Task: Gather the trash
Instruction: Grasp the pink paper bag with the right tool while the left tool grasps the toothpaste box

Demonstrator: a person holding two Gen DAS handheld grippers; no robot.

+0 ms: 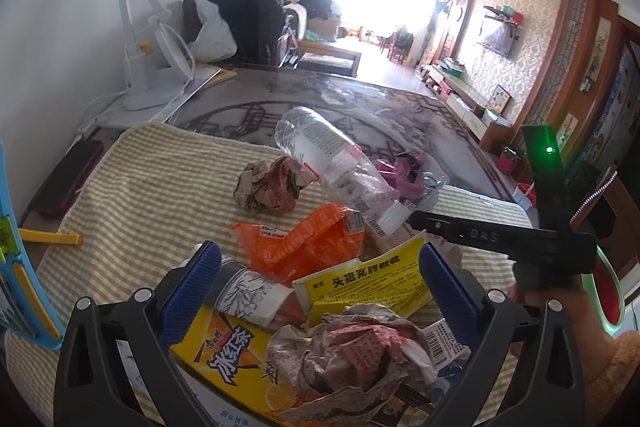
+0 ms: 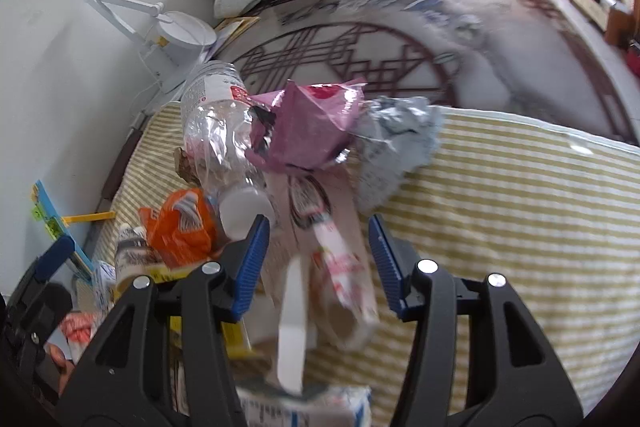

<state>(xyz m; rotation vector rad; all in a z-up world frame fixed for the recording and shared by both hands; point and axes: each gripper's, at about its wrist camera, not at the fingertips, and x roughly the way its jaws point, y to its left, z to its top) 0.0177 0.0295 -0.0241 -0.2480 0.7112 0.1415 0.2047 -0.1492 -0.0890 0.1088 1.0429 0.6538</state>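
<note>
Striped cloth on the desk (image 1: 120, 187) is covered in light crumply trash, left claw (image 1: 320, 291) gaping over a paper wad (image 1: 352, 355), right claw (image 2: 316, 259) open around a flimsy pink carton (image 2: 340, 267), grab its middle.

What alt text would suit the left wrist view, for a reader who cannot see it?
The open left claw hovers over a heap of trash on a striped cloth: a crumpled paper ball, a yellow box, an orange wrapper and a clear plastic bottle. The right claw reaches in from the right, near the bottle's cap.
</note>
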